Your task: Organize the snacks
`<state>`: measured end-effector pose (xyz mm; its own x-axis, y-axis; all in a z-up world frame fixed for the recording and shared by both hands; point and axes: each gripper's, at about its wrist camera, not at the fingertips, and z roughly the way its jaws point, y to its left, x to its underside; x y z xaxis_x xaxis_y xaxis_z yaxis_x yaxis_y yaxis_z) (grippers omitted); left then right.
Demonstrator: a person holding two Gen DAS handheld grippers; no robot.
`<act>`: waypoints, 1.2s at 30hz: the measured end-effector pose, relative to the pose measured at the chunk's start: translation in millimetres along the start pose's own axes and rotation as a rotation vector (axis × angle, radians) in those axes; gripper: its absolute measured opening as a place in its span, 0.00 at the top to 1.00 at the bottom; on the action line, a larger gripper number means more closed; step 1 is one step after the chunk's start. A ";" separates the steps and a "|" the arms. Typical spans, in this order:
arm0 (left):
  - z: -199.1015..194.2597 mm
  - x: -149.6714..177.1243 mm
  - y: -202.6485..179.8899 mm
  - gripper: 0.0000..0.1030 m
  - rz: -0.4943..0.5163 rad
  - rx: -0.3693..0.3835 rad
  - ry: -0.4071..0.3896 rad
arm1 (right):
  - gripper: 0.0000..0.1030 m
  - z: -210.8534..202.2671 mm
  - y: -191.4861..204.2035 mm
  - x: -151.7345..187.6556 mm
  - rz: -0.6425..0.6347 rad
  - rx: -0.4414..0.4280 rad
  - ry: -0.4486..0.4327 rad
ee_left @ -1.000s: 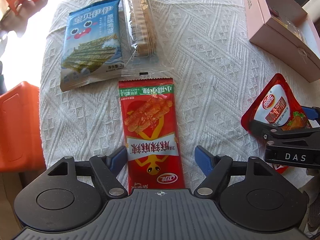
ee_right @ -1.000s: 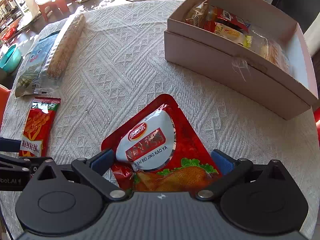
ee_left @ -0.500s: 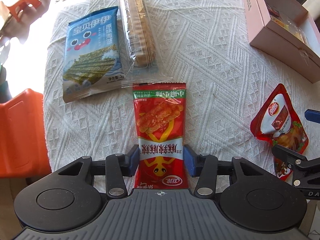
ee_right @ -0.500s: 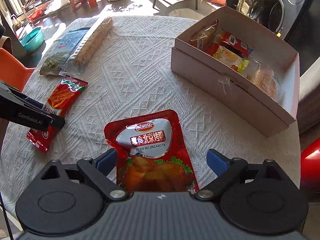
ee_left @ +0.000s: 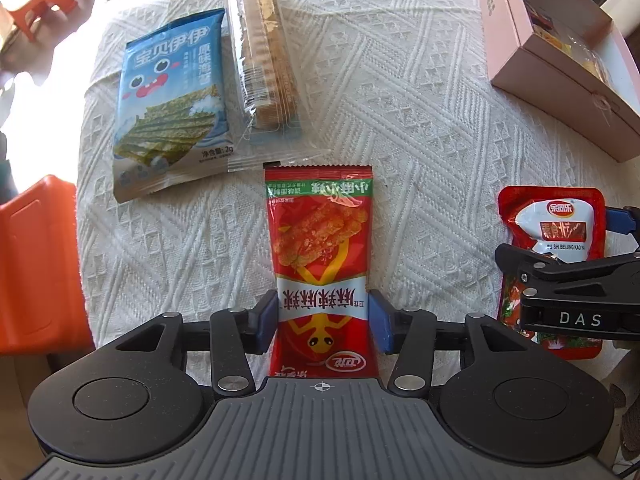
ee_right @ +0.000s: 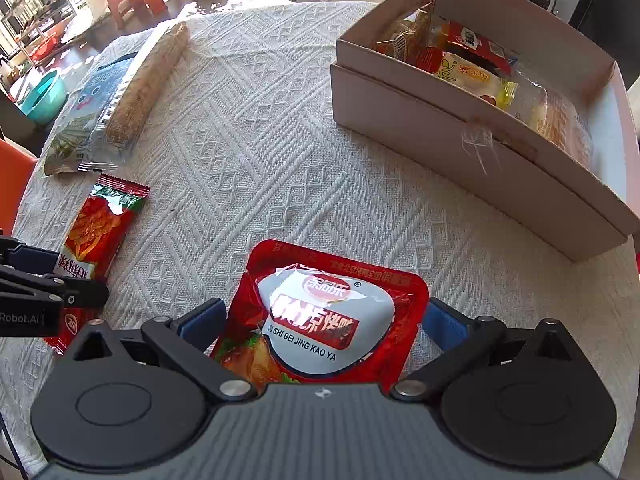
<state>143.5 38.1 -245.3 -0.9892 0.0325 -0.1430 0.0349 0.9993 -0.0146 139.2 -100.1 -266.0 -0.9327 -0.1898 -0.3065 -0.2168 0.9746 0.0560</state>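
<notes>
While loose: four snack packets [ee_left: 322, 256], one box [ee_right: 480, 152]

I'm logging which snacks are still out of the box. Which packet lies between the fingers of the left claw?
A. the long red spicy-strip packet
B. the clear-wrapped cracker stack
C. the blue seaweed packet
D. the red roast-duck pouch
A: in the left wrist view the long red spicy-strip packet runs straight between the left claw and its blue fingers; the blue seaweed packet and the cracker stack lie farther off.
</notes>
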 end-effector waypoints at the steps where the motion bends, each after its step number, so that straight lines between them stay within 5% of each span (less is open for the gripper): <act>1: -0.1 0.0 0.3 0.48 0.001 0.000 0.000 | 0.00 1.5 3.4 -0.1 0.009 0.026 0.008; 10: 2.8 -4.8 2.4 0.40 0.004 0.028 0.006 | 0.00 -1.6 0.0 11.5 0.207 0.090 -0.051; 16: 4.5 -5.8 1.9 0.40 0.007 0.024 0.003 | 0.00 -8.4 -17.9 18.2 0.311 0.057 0.003; 22: 4.7 -9.2 3.2 0.43 0.005 0.025 -0.001 | 0.02 -8.6 -1.1 21.0 0.165 0.079 -0.002; 25: 1.7 -7.4 10.1 0.51 -0.020 0.054 -0.014 | 0.25 -23.2 2.0 17.0 0.117 0.061 0.014; 27: -1.2 -4.3 15.0 0.51 -0.047 0.100 -0.017 | 0.53 -35.5 3.8 15.8 0.079 0.044 -0.001; 29: -5.8 -0.7 12.8 0.52 -0.038 0.111 -0.027 | 0.66 -48.1 4.6 14.9 0.047 0.035 -0.005; 36: -25.5 10.2 -13.1 0.52 0.039 0.121 -0.053 | 0.71 -65.9 -15.7 24.6 0.053 -0.032 -0.074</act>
<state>129.4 25.8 -221.3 -0.9780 0.0667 -0.1978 0.0930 0.9876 -0.1268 100.6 -127.9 -211.9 -0.9194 -0.1277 -0.3720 -0.1779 0.9785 0.1040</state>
